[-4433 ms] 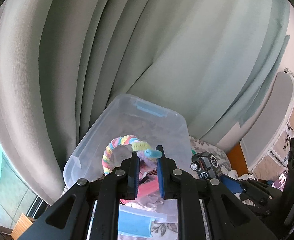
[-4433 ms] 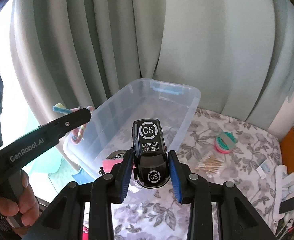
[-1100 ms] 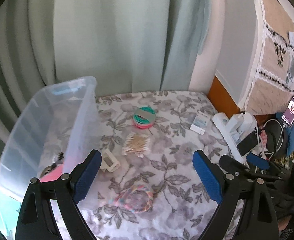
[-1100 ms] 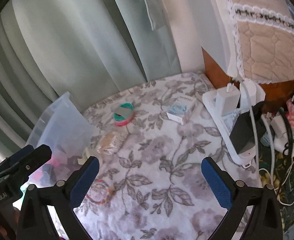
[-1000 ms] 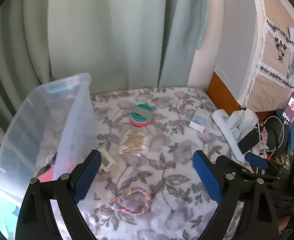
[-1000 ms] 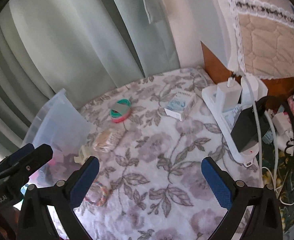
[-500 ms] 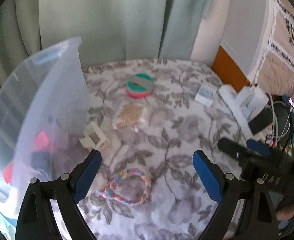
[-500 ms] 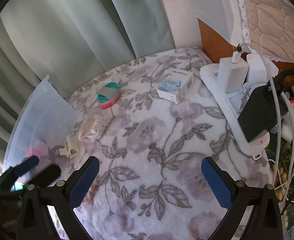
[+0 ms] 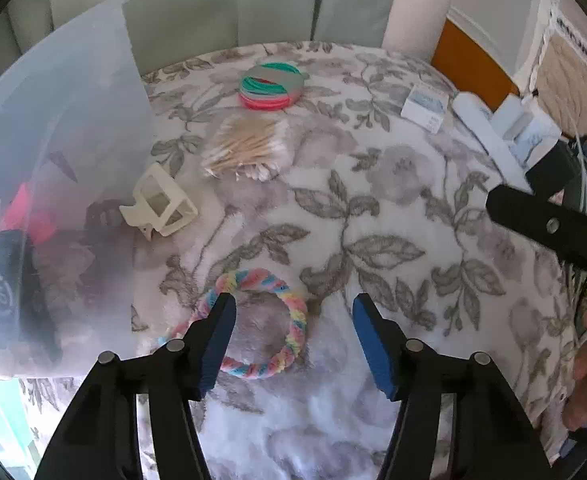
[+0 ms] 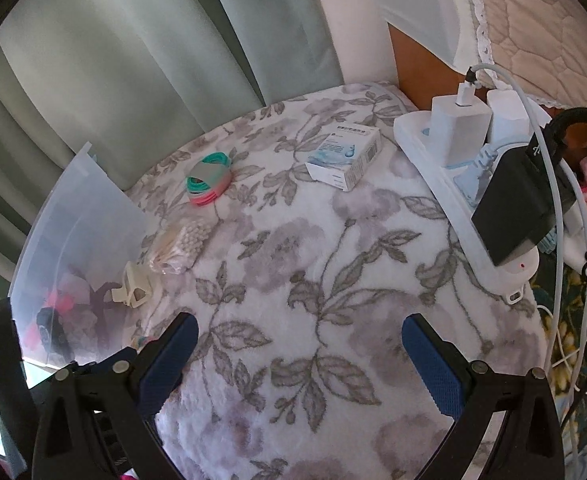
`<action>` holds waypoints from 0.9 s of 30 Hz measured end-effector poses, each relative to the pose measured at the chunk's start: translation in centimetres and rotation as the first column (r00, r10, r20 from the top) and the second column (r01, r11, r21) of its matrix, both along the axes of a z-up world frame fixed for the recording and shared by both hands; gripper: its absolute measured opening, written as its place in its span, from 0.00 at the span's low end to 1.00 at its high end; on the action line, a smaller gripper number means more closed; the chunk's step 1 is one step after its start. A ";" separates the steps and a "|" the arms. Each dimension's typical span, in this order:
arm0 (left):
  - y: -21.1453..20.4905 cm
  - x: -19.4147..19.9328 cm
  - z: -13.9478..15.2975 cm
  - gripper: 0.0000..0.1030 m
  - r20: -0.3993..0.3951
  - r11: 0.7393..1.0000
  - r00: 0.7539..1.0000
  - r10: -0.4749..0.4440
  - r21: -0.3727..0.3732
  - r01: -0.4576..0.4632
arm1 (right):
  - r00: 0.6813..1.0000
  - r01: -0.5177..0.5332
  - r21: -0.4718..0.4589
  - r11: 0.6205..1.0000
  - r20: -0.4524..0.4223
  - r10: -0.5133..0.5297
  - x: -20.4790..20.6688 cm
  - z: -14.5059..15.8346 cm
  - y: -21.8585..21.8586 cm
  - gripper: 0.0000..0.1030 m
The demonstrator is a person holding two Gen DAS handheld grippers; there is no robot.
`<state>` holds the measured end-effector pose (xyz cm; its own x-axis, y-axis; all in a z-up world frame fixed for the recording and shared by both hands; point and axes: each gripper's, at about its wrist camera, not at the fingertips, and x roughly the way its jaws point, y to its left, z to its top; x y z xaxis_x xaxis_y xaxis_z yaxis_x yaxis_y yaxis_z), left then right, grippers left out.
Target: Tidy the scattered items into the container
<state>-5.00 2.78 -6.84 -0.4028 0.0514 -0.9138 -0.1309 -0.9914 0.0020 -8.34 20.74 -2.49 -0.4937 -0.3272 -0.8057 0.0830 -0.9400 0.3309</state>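
Left gripper [image 9: 293, 316] sits lower and nearer the floral blanket [image 9: 393, 208] than a second ago; jaws then spread wide, now closing, partly narrowed. Pastel braided ring [image 9: 269, 312] lies on the blanket with its right side between the pads, left pad over its left arc; contact cannot be told. Right gripper [image 10: 299, 350]: jaws spread wide as before, nothing between them. Clear container [image 9: 53, 128] at left already holds the toy car [image 9: 5, 284]. Hair clip [image 9: 161, 204], cotton swabs [image 9: 245, 148], hair ties [image 9: 271, 86] and small box [image 10: 343, 156] unmoved on the blanket.
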 end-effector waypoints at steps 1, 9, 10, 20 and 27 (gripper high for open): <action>0.0 -0.1 -0.2 0.50 0.007 1.000 1.000 -0.003 -0.002 0.003 | 1.000 -0.002 -0.001 1.000 0.000 0.002 0.0 0.0 -0.1 1.00; 0.2 -0.2 -1.7 0.29 0.048 1.000 0.999 -0.007 -0.024 0.008 | 1.000 0.000 0.007 1.000 0.001 0.000 -0.5 -0.1 -0.2 1.00; 0.2 -0.2 -1.9 0.27 0.051 1.000 0.999 -0.006 -0.021 0.007 | 1.000 0.000 0.008 1.000 0.002 0.000 -0.7 -0.2 -0.2 1.00; -0.3 -0.6 -1.8 0.08 0.022 1.000 1.000 0.003 0.009 -0.003 | 1.000 -0.012 0.035 0.999 0.002 0.012 -3.6 -0.5 -0.7 1.00; -0.6 -1.5 -0.8 0.08 -0.041 1.000 0.999 0.014 0.027 -0.013 | 1.000 -0.008 0.060 0.998 0.002 0.008 -6.3 -1.0 -1.3 1.00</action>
<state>-6.46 2.18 -7.64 -0.4406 0.0695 -0.8950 -0.1178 -0.9928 -0.0191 -14.68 19.39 -3.53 -0.4896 -0.2822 -0.8250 0.0898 -0.9575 0.2742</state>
